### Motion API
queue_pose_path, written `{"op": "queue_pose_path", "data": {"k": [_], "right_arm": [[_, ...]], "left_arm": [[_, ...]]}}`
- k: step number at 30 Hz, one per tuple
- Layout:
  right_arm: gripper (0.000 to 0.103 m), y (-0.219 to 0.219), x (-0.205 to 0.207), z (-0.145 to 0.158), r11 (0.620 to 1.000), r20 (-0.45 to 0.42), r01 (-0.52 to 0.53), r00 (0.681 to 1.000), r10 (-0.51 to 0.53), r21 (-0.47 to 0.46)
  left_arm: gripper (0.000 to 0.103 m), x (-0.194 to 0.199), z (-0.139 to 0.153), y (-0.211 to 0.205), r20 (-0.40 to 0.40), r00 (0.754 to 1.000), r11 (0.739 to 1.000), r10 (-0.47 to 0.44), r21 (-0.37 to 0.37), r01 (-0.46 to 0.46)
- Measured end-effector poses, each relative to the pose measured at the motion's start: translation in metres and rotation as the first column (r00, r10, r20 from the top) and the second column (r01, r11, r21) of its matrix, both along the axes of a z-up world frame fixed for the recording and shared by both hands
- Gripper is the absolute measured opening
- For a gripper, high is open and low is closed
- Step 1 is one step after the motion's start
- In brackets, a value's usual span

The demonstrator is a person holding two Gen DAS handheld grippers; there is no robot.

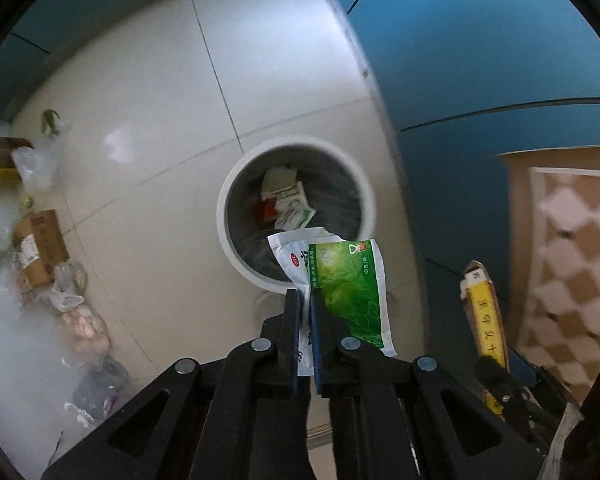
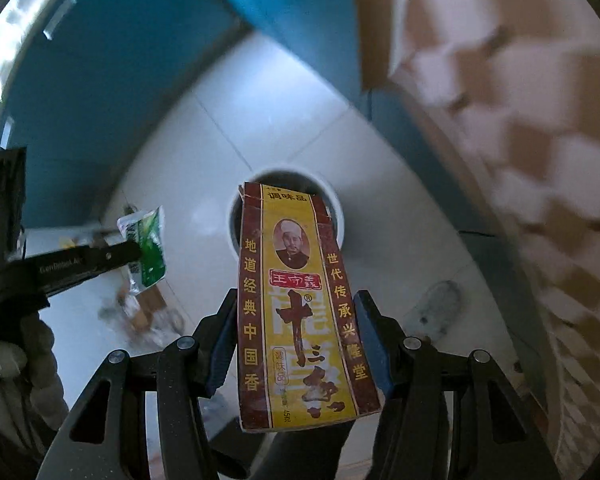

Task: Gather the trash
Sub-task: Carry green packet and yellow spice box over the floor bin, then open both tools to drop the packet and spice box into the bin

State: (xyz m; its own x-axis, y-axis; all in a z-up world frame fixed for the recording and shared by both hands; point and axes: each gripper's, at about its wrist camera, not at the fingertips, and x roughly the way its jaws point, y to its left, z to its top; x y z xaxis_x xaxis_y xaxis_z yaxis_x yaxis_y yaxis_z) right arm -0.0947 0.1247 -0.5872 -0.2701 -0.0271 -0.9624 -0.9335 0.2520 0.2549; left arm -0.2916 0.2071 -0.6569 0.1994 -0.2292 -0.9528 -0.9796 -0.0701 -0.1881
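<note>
Green sachets (image 1: 346,292), clamped in left gripper (image 1: 305,300) above bin (image 1: 296,216). Yellow box (image 2: 296,308), clamped in right gripper (image 2: 296,312).

A green-and-white sachet (image 1: 346,280), flat and crumpled, stands pinched between the left gripper (image 1: 306,300) jaws. A yellow-and-maroon seasoning box (image 2: 296,308) sits upright between the right gripper (image 2: 296,320) jaws. Beyond both tips lies a round white bin (image 1: 224,216), wrappers inside.
</note>
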Motion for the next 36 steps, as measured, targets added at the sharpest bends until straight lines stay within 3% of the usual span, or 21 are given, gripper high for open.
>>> {"op": "queue_pose_path", "data": {"k": [6, 9, 10, 11, 12, 14, 16, 17, 18, 20, 28, 36], "right_arm": [[0.058, 0.024, -0.03, -0.128, 0.995, -0.023, -0.049, 0.999, 0.048, -0.086], [0.059, 0.025, -0.037, -0.175, 0.99, -0.046, -0.062, 0.997, 0.056, -0.131], [0.059, 0.027, -0.038, -0.19, 0.987, -0.054, -0.063, 0.997, 0.056, -0.145], [0.059, 0.027, -0.04, -0.208, 0.985, -0.059, -0.065, 0.997, 0.056, -0.162], [0.06, 0.028, -0.041, -0.221, 0.983, -0.065, -0.066, 0.996, 0.056, -0.171], [0.062, 0.028, -0.041, -0.242, 0.98, -0.096, -0.071, 0.994, 0.053, -0.187], [0.063, 0.032, -0.039, -0.256, 0.979, -0.097, -0.076, 0.994, 0.059, -0.187], [0.07, 0.033, -0.039, -0.257, 0.98, -0.091, -0.08, 0.994, 0.065, -0.182], [0.086, 0.035, -0.039, -0.26, 0.981, -0.085, -0.084, 0.994, 0.07, -0.174], [0.101, 0.037, -0.039, -0.254, 0.985, -0.052, -0.092, 0.995, 0.086, -0.148], [0.103, 0.042, -0.037, -0.202, 0.988, 0.11, -0.133, 0.984, 0.14, -0.075], [0.103, 0.034, -0.039, -0.115, 0.981, 0.154, -0.191, 0.969, 0.191, -0.015]], "left_arm": [[0.017, -0.008, -0.095, 0.005, -0.031, 0.999, 0.999, -0.008, -0.048, 0.007], [0.053, -0.014, -0.122, 0.003, -0.066, 0.998, 0.999, -0.014, -0.04, 0.011], [0.072, -0.019, -0.124, 0.002, -0.083, 0.996, 0.999, -0.012, -0.032, 0.01], [0.081, -0.023, -0.127, 0.0, -0.1, 0.995, 1.0, -0.01, -0.019, 0.008], [0.084, -0.026, -0.128, -0.001, -0.113, 0.994, 1.0, -0.004, -0.01, 0.003], [0.103, -0.032, -0.131, -0.005, -0.143, 0.99, 1.0, 0.004, 0.0, -0.004], [0.103, -0.036, -0.129, -0.009, -0.182, 0.983, 1.0, 0.006, 0.015, -0.004], [0.103, -0.037, -0.125, -0.011, -0.2, 0.98, 1.0, 0.005, 0.029, 0.0], [0.103, -0.038, -0.121, -0.012, -0.211, 0.977, 0.999, 0.008, 0.041, 0.001], [0.103, -0.04, -0.111, -0.016, -0.23, 0.973, 0.997, 0.019, 0.078, -0.001], [0.103, -0.037, -0.044, -0.033, -0.279, 0.959, 0.983, 0.053, 0.183, -0.002], [0.103, -0.033, 0.039, -0.053, -0.269, 0.959, 0.97, 0.094, 0.243, -0.027]]}}
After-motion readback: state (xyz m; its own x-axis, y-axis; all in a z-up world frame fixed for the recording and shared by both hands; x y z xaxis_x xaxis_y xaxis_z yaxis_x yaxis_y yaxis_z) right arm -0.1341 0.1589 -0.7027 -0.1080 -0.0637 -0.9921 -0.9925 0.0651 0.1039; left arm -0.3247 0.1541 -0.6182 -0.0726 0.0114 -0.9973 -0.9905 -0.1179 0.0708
